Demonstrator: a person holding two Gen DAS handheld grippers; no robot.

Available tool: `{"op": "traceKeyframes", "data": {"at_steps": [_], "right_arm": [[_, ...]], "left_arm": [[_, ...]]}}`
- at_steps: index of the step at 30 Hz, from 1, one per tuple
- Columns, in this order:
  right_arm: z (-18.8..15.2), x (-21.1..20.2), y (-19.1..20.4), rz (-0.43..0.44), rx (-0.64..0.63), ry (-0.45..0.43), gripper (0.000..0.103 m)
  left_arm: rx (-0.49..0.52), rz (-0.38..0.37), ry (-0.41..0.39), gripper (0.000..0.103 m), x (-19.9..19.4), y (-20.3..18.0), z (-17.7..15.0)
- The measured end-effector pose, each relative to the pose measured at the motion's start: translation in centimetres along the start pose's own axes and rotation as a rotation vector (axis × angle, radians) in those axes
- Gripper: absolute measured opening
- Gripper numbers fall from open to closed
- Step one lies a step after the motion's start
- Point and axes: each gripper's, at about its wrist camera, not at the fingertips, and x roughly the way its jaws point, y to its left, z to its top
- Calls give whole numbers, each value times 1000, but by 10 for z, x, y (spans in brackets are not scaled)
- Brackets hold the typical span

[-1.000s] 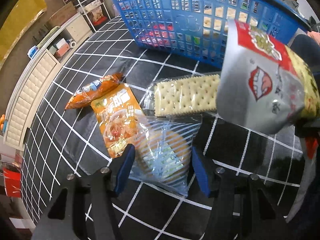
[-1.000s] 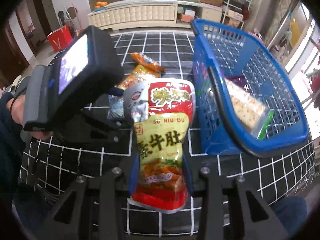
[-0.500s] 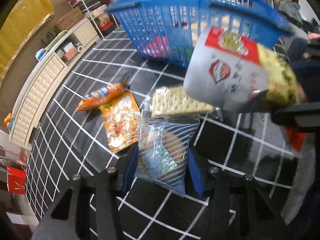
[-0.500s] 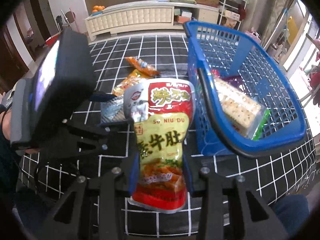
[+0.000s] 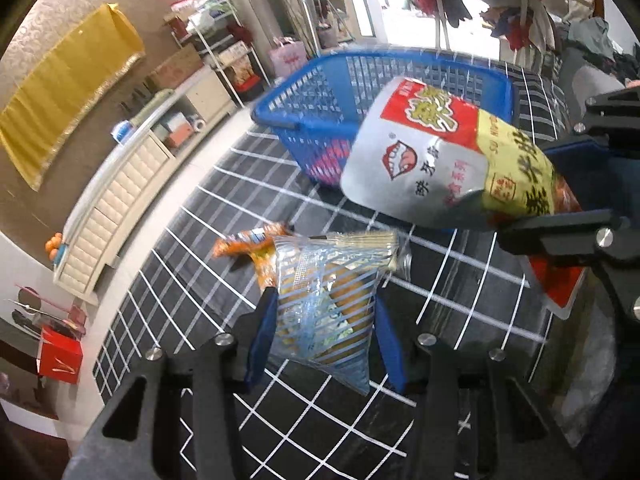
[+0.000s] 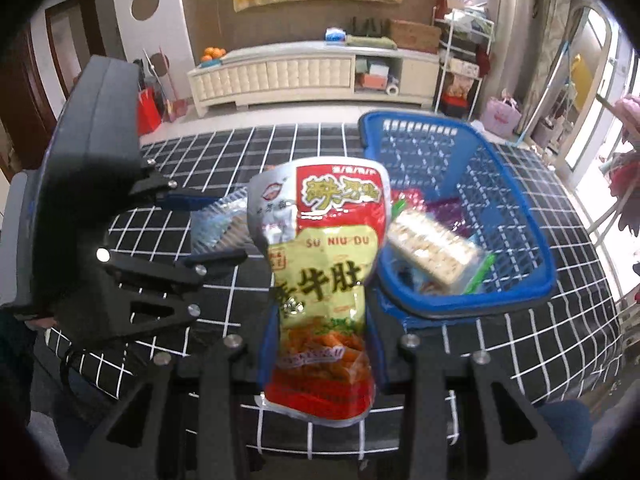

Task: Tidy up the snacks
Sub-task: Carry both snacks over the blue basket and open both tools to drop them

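My left gripper point(image 5: 322, 320) is shut on a clear blue-striped bag point(image 5: 332, 268) with a round golden cake inside, held up off the table. In the right wrist view the left gripper point(image 6: 208, 228) sits left of centre with that bag point(image 6: 218, 226) between its fingers. My right gripper point(image 6: 322, 344) is shut on the lower half of a red and yellow snack pouch point(image 6: 328, 264), which stands upright in the air. The pouch point(image 5: 440, 160) hangs in front of the blue basket point(image 5: 304, 120). The basket point(image 6: 520, 208) holds a cracker pack point(image 6: 432, 248) and a purple packet point(image 6: 452, 212).
Two orange snack packs point(image 5: 248, 240) lie on the black checked tablecloth point(image 5: 200, 264) beyond the held bag. A white low cabinet point(image 6: 280, 76) stands across the room. A red bag point(image 5: 60, 356) sits on the floor by the table's edge.
The left jaws closed on the striped bag and lifted it off the cloth. The right gripper rose with its pouch. The basket and table packs now look farther away.
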Motion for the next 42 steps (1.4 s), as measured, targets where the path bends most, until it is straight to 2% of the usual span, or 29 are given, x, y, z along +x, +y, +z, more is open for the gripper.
{"op": "traceKeyframes", "data": {"at_steps": [10, 14, 18, 26, 32, 39, 42], "right_arm": [[22, -43, -33, -15, -17, -106, 42], [25, -50, -52, -15, -25, -117, 42], [28, -50, -70, -19, -25, -118, 42], [42, -19, -121, 6, 27, -78, 42], [44, 3, -153, 15, 76, -58, 42], [42, 21, -176, 38, 119, -27, 43], [38, 22, -180, 57, 127, -26, 43]], "left_arm": [[-49, 16, -136, 44, -42, -11, 60], [-45, 23, -159, 44, -42, -17, 85], [-54, -4, -165, 44, -36, -21, 107], [-38, -16, -94, 45, 10, -29, 151], [-17, -60, -16, 45, 67, -34, 174], [-32, -95, 83, 45, 120, -26, 201], [-22, -79, 125, 46, 134, -27, 205]]}}
